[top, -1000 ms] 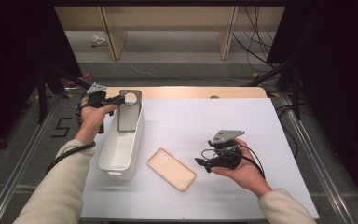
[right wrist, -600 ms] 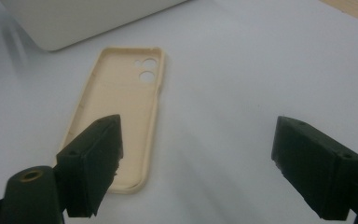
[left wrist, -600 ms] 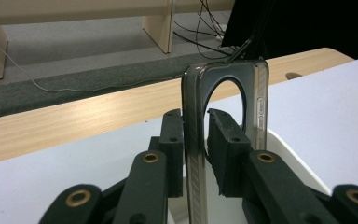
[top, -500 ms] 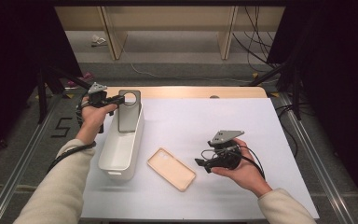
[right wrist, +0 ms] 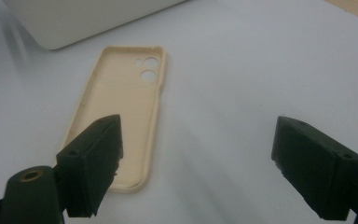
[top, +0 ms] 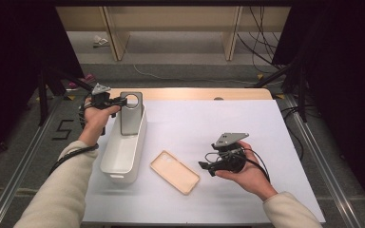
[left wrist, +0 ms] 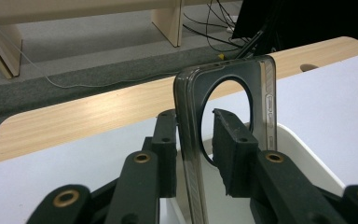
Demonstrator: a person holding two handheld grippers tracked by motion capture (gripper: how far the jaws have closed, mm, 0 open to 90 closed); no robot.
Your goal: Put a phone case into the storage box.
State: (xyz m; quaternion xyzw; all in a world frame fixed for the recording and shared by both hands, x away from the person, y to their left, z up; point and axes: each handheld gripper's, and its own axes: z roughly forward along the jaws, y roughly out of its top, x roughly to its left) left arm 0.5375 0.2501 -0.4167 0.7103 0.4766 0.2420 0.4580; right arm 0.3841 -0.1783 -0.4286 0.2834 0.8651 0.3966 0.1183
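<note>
Nearest the viewer, the person's right gripper [top: 204, 166] rests in the hand low over the white-covered desk [top: 247, 123], its jaws spread wide and empty; just beside it lies a beige phone case [top: 175, 172], flat with its hollow side up. Farther back on the left stands a white bin [top: 123, 152], long and narrow. At its far end the left gripper [top: 123, 100] holds a grey phone case [top: 131, 113] upright, lower end inside the bin. In the left gripper view the jaws have just been opening: one pad [left wrist: 164, 154] still looks to touch the case's edge [left wrist: 193, 154], the other stands clear of it, so the grip looks released. To finish well, the jaws should probably spread fully before the hand draws back, so neither pad drags the case out or tips it over the rim.
</note>
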